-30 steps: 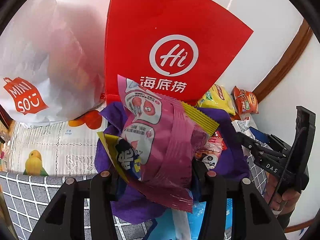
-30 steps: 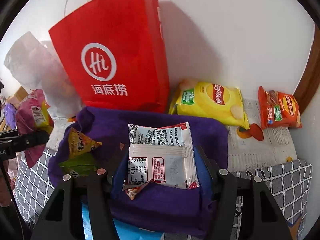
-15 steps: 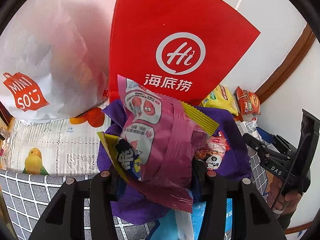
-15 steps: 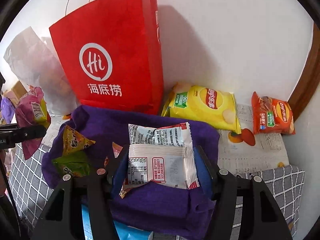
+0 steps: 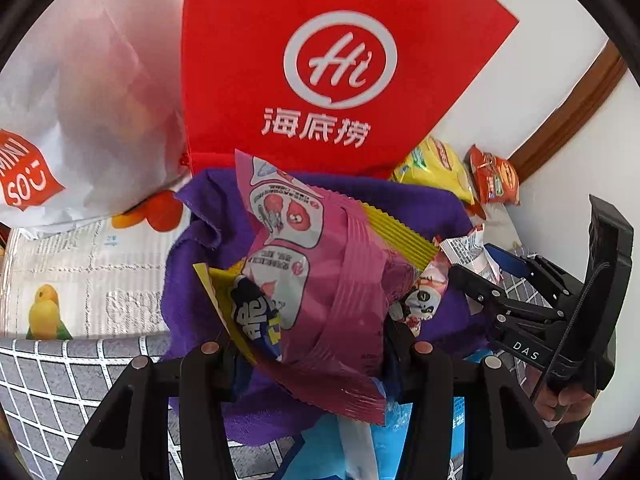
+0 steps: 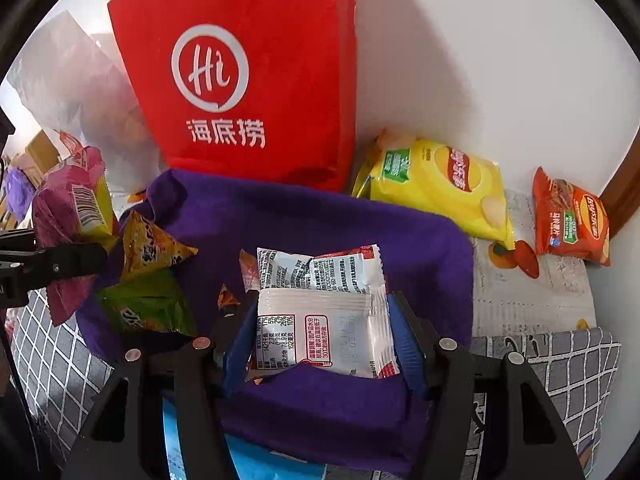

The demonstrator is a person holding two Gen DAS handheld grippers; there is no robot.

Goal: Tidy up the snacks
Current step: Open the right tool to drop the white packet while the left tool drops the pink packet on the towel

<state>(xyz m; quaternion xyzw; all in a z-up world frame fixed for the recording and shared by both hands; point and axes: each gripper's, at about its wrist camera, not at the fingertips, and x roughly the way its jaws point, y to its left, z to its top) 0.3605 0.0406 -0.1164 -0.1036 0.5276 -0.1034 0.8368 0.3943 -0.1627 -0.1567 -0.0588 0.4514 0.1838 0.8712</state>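
**A:** What's the biggest thing back there?

**B:** The red paper bag (image 6: 248, 80), standing upright against the far wall. The white Miniso bag (image 5: 80, 120) stands just to its left. In front of both sits the purple cloth bin (image 6: 420, 236), open at the top, on a grey checked mat (image 6: 560, 364).

**A:** And the loose snacks?

**B:** A yellow Lay's chip bag (image 6: 440, 184) lies to the right of the red bag, near the wall. A smaller orange-red Lay's bag (image 6: 572, 216) lies farther right, close to the wooden trim. Inside the bin, at its left, are an orange-yellow triangular pack (image 6: 156, 248) and a green pack (image 6: 152, 308) just nearer.

**A:** What is the left gripper (image 5: 316, 350) doing?

**B:** Its jaws are set narrow and clamped on a pink snack packet (image 5: 320, 280), with a yellow packet (image 5: 248, 312) pinched alongside it (that one carries dark blue lettering). Both are held above the bin's left side.

**A:** The right gripper (image 6: 322, 344)?

**B:** About half spread, its blue-padded fingers (image 6: 408, 336) pressing the two sides of a white snack packet (image 6: 320, 320), printed back facing the camera. The packet hangs over the near part of the bin's opening.

**A:** Is the packet touching the cloth?

**B:** Its lower edge overlaps the near rim, but I cannot tell whether it touches.
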